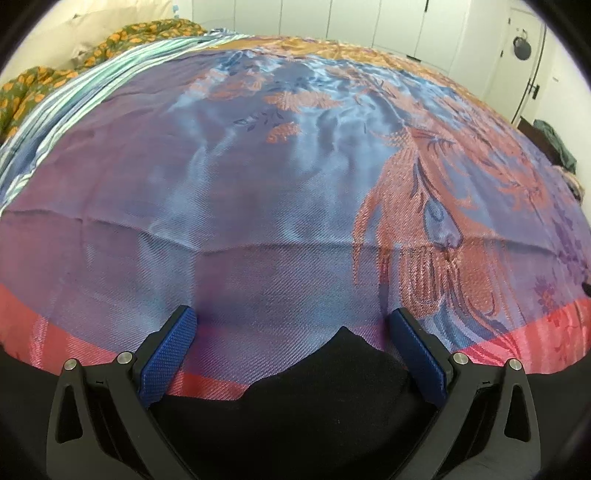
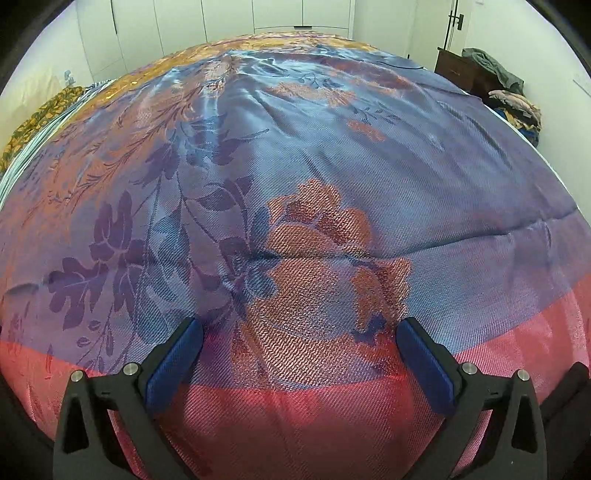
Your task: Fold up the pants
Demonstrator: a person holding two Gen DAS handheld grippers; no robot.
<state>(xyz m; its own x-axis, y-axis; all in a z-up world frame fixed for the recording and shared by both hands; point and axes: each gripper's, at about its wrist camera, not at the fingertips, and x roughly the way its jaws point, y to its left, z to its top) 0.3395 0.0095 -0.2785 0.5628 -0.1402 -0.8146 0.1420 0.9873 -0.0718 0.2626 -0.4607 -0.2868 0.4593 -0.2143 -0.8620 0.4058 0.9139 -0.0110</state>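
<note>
Pants (image 1: 314, 398): black garment at the near edge of the bed, seen only in the left wrist view. Just a part shows, with a pointed peak of cloth rising toward the middle of the bed.
Pants orientation: long axis cannot be told; too little of the garment is in view, and waist and leg ends cannot be made out.
Left gripper (image 1: 293, 325): jaws spread wide, blue pads clear of the cloth. The black peak lies between the two fingers, not pinched.
Right gripper (image 2: 301, 334): jaws spread to full width, nothing between them. It hangs above the bare bedspread, over a woven orange flower and the red border.
Bedspread (image 1: 229, 192): glossy blue-violet weave with orange floral figures and a red border band (image 2: 295, 413) along the near edge. A shallow crease runs across it ahead of both grippers.
Striped sheet (image 1: 74, 99): teal and white, along the left side of the bed.
Floral blanket (image 1: 40, 85): green with orange print, bunched beyond the striped sheet.
Wardrobe doors (image 2: 229, 22): white panels behind the far end of the bed.
Dark cabinet (image 2: 458, 72): at the far right, with a heap of clothes (image 2: 513, 103) on and beside it.
Obstructions: none lies on the bedspread between the grippers and the pants.
</note>
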